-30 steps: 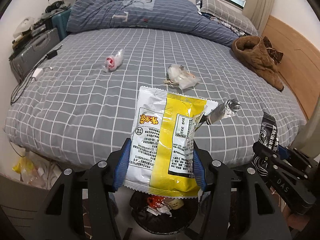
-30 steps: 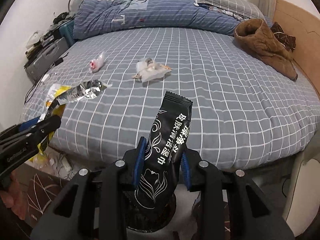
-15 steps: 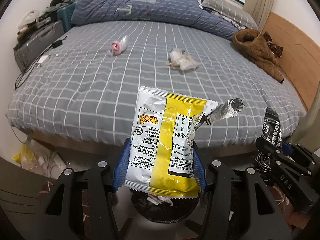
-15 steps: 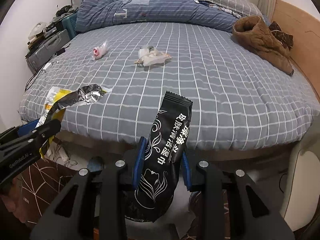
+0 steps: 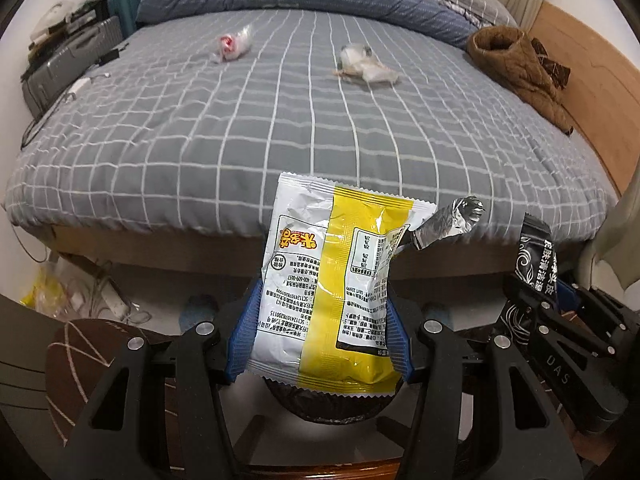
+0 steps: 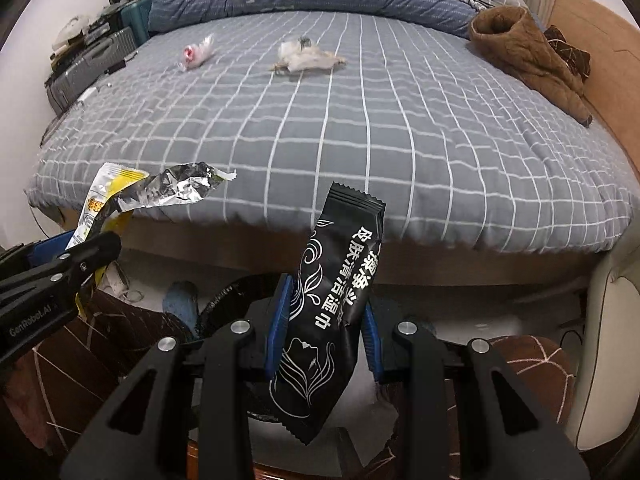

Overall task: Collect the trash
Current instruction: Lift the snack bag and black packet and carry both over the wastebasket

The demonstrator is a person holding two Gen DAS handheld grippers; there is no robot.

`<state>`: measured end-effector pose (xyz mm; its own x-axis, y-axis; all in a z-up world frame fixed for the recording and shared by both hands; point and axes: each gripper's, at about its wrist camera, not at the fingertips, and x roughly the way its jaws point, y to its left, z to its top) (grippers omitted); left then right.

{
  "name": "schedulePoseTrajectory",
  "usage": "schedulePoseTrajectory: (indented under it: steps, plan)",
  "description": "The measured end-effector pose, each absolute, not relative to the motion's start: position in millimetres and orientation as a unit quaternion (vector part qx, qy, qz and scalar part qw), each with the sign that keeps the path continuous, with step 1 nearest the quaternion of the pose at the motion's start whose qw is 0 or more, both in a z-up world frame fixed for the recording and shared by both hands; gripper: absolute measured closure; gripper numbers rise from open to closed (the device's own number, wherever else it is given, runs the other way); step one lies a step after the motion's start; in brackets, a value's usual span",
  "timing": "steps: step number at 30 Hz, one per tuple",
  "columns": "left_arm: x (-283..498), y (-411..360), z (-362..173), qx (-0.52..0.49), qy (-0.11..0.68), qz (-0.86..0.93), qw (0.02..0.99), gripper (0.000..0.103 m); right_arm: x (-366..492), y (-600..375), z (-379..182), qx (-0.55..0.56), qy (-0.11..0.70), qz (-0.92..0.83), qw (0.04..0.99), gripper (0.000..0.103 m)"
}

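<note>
Below the foot of the grey checked bed point(image 5: 280, 128), on the floor, sits a round bin with a dark liner point(image 5: 332, 404), and both grippers hang over it with trash in hand.

The yellow and white crinkled snack wrapper with a torn foil flap point(image 5: 328, 288) is clamped upright between the jaws of the left gripper point(image 5: 320, 344); its lower edge hangs just above the bin's mouth. The glossy black wet-wipe sachet with white lettering point(image 6: 336, 304) is pinched at mid-length in the jaws of the right gripper point(image 6: 324, 328), tilted, its bottom end dangling over the bin's rim point(image 6: 224, 300).

The step in hand looks like the drop. To do it well, I would bring each piece squarely over the liner's opening before parting the jaws, since both are light and flat and could flutter or slide past the rim. The right sachet seems nearer the edge than the centre, so it likely needs a small shift inward. Lowering further would shorten the fall. The grippers are close beside one another, so releasing in turn may avoid a knock.

Two more pieces wait on the bed: a small clear wrapper with a red and white print point(image 5: 232, 46) and a crumpled clear plastic bag point(image 5: 366, 66), well apart from the brown padded jacket point(image 5: 516, 68).
</note>
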<state>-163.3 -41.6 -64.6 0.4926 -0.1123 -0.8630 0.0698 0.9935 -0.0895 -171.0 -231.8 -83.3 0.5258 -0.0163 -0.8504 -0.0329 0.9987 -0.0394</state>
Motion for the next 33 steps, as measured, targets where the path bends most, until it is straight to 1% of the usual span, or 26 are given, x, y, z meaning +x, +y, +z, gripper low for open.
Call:
schedulePoseTrajectory:
  steps: [14,19,27,33]
  plan:
    - [-158.2,-46.7,-129.8,-0.013,0.542,-0.053,0.838,0.049,-157.2,-239.4,-138.4,-0.013,0.529,-0.008,0.848,0.072]
    - [-148.7,-48.2,-161.7,-0.003,0.563,-0.05,0.825,0.049,-145.6,-244.2,-156.7,-0.007,0.538,-0.017,0.843,0.072]
    - [-139.9,-75.8,-200.4,0.018,0.59,-0.072,0.804,0.049,-138.0,-255.3,-175.4,-0.014,0.545,-0.036,0.837,0.072]
    - [-136.8,-100.5,-218.2,0.028,0.599,-0.101,0.794,0.049,-145.2,-280.8,-187.3,-0.015,0.55,-0.061,0.833,0.072]
